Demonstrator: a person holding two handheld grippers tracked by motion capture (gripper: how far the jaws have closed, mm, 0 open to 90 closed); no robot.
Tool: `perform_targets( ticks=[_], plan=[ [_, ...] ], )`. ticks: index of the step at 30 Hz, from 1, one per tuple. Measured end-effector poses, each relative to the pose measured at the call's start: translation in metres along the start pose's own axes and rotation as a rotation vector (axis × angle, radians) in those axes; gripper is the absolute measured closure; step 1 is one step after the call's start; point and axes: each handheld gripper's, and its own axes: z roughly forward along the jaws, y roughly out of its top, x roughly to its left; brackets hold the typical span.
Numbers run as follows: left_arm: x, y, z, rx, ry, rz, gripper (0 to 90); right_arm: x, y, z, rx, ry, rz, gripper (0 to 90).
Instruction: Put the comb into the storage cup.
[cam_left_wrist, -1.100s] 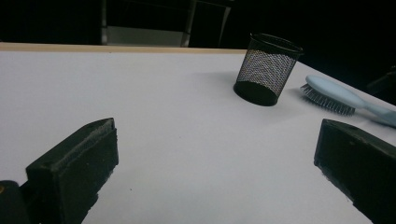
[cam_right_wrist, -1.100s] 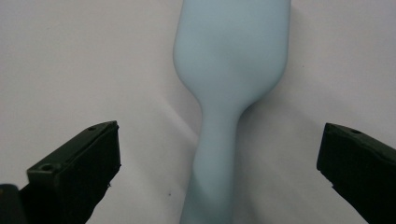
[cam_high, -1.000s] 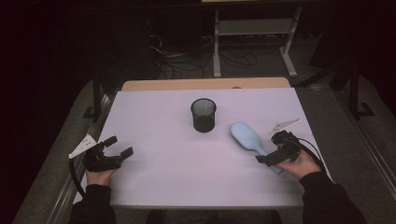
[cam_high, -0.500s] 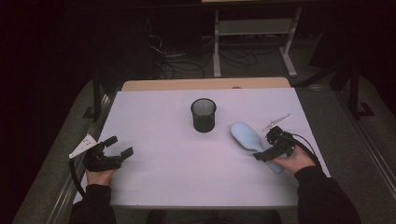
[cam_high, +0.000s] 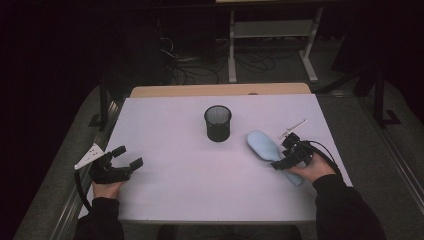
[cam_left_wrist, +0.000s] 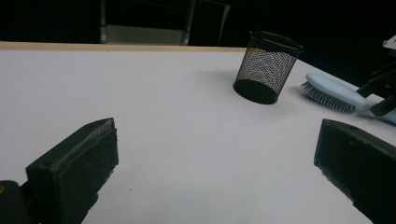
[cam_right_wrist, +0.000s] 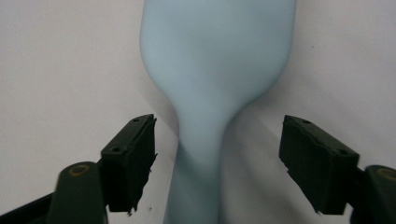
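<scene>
The high view looks forward and down over my counter (cam_high: 165, 200). My left camera sits low, facing across to the mesh cup (cam_left_wrist: 267, 66) and hairbrush (cam_left_wrist: 332, 91), both shared with the high view. My right camera hangs close above the hairbrush handle.

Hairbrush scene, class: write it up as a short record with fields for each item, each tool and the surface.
hairbrush: pale blue, lying bristles down, handle toward the person's right hand
right tool: jaws astride the handle, just been closing, pads not yet touching it
left tool: open, resting on the sheet, holding nothing
mesh cup: black, upright, mid-table, apart from the brush
surface: white sheet over a wooden table
</scene>
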Motion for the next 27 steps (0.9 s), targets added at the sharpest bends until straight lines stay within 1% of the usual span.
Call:
perform_targets(
  ticks=[3,5,7,10,15,18,22,24,27],
  plan=[
    [0.0001,0.0,0.0,0.0,0.0,0.0,0.0,0.0006,0.0004,0.0,0.004,0.001,-0.002,36.9],
    [0.0,-0.0001,0.0002,0.0,0.0,0.001,0.0,0.0007,0.0,0.0002,0.012,0.009,-0.004,42.5],
    [-0.0001,-0.0001,0.0003,0.001,-0.001,0.0,0.0,0.0008,-0.0001,0.0004,0.017,0.006,-0.003,48.1],
    [-0.0003,-0.0002,0.0009,0.005,0.002,0.002,0.0,0.0008,0.0002,0.0012,0.023,0.019,-0.008,54.0],
    [-0.0004,-0.0002,0.001,0.006,0.002,0.004,0.0,0.0027,0.002,0.0035,0.037,0.029,-0.002,62.2],
    [-0.0003,-0.0003,0.0011,0.006,0.001,0.003,0.0,0.0034,0.0031,0.0039,0.043,0.033,-0.004,63.9],
    [-0.0002,-0.0004,0.0013,0.011,0.0,0.006,0.0,0.0016,0.0034,0.0039,0.047,0.04,0.014,66.2],
    [-0.0002,-0.0004,0.0013,0.011,0.0,0.007,0.0,0.0012,0.0033,0.0038,0.046,0.04,0.015,67.4],
    [-0.0001,-0.0005,0.0014,0.012,0.0,0.007,0.0,-0.0009,0.0023,0.0032,0.038,0.041,0.024,68.8]
  ],
)
